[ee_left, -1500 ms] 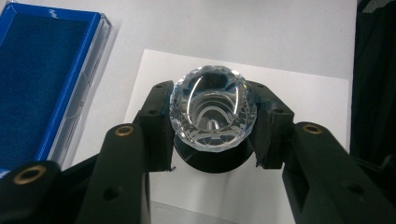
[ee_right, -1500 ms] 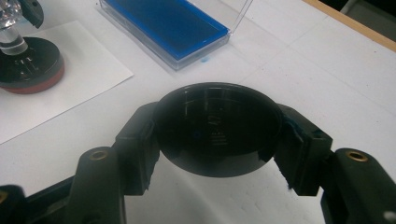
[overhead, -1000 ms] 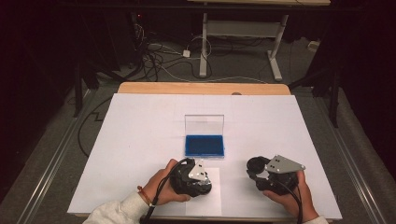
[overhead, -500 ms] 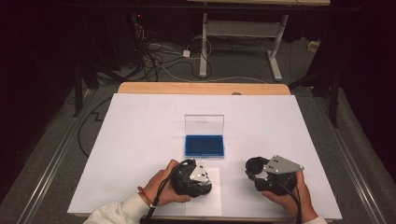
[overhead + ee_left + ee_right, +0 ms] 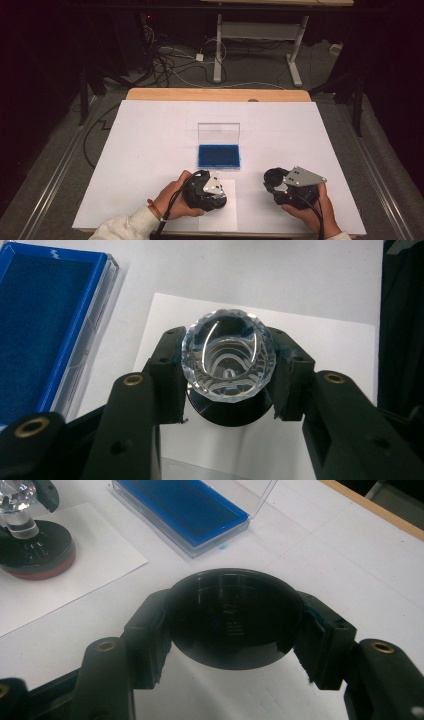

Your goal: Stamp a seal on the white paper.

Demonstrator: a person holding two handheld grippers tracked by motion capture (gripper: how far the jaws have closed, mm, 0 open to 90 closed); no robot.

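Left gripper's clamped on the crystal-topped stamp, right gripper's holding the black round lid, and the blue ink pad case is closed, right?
Not quite: the blue ink pad case is open, its clear lid standing upright, as the high view shows. The rest holds.

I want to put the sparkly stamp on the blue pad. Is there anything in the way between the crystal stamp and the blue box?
Nothing visible is in the way. The left gripper is shut on the crystal stamp, which stands on the white paper sheet. The blue box lies just beyond, its clear lid standing open at the far side, with bare table between.
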